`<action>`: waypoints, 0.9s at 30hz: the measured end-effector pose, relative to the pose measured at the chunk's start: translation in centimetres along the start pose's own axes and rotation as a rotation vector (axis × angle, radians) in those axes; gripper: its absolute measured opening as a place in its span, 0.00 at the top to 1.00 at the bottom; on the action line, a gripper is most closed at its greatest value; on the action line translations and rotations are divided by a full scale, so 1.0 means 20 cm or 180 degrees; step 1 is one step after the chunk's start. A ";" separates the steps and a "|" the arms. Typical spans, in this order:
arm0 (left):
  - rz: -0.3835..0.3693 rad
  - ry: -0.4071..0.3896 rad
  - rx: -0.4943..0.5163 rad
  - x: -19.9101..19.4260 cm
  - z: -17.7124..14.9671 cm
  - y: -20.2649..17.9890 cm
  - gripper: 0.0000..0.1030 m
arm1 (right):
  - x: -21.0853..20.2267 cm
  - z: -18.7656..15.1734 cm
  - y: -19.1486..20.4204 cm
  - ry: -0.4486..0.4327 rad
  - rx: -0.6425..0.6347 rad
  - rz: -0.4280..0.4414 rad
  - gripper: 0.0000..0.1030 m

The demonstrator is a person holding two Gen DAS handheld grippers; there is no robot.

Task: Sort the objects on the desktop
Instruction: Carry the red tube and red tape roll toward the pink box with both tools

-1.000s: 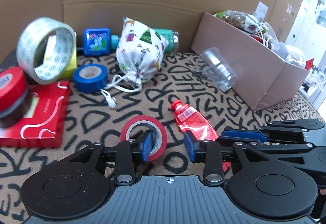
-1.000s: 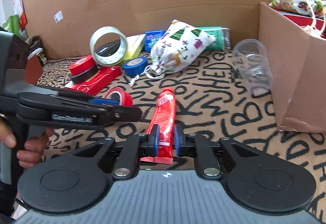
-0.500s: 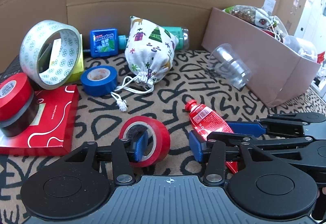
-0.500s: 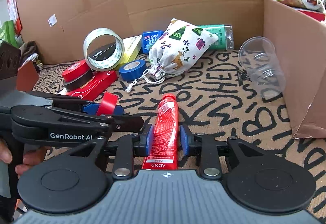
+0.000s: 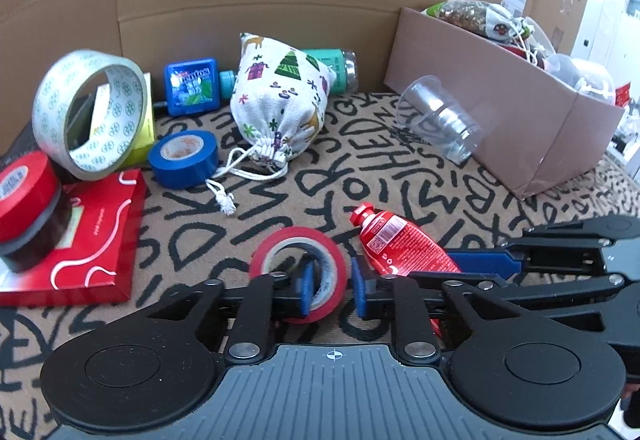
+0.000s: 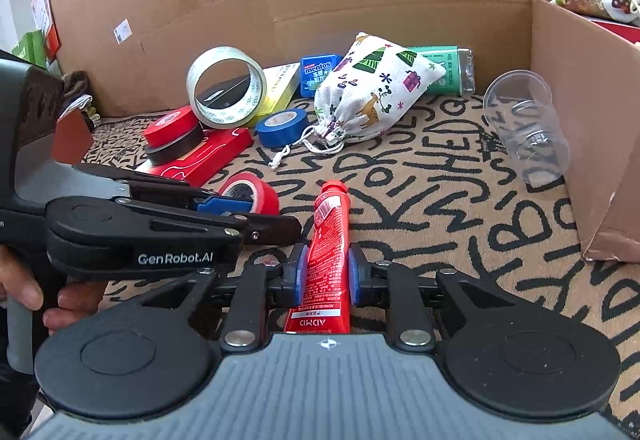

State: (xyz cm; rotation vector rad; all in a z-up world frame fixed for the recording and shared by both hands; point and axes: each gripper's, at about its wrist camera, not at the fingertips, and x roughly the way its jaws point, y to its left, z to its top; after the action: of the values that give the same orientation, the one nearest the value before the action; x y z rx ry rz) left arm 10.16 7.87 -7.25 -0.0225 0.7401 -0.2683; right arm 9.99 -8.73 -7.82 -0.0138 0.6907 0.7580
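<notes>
Red tape roll [image 5: 298, 272] stands on edge on the table [image 5: 280, 208], its wall between the pads of your left tool [image 5: 331, 286]: one pad inside the ring, one outside. Those jaws have just been closing, and a sliver of gap still shows at the outer pad, so no firm pinch yet by the look of it. Just beside it lies the red tube [image 6: 329, 240], cap pointing away from you; your right tool [image 6: 323, 278] is clamped on its lower half, jaws having just narrowed onto it. Both things rest on the table; neither is lifted. Farther out, unsorted: blue tape [image 5: 184, 158], printed pouch [image 5: 280, 104], clear tape ring [image 5: 90, 112], mint box [image 5: 192, 86], green bottle [image 5: 334, 68], red box [image 5: 80, 240] with another red roll [image 5: 26, 196] on it, clear cup [image 5: 438, 118] on its side. The carton [image 5: 500, 112] at right already holds several pieces. Judgement: sorting is partway, most of the table's load still to go.
</notes>
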 end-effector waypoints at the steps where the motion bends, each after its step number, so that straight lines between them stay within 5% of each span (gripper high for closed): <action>1: -0.0015 0.0004 -0.0021 0.00 0.00 0.00 0.87 | 0.00 0.00 0.00 -0.0002 0.0005 0.0004 0.78; 13: -0.0099 0.0039 -0.0111 -0.02 -0.01 -0.10 0.91 | -0.11 -0.05 -0.02 -0.0075 0.0087 0.0093 0.89; 27: -0.0239 0.0084 -0.0149 -0.02 0.04 -0.23 0.95 | -0.27 -0.10 -0.16 -0.0300 0.0266 0.0026 0.91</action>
State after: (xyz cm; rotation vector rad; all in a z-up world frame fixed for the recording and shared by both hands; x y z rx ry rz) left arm 9.38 3.38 -5.84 -0.0915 0.7728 -0.3235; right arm 8.08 -14.88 -6.89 0.1004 0.6325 0.7323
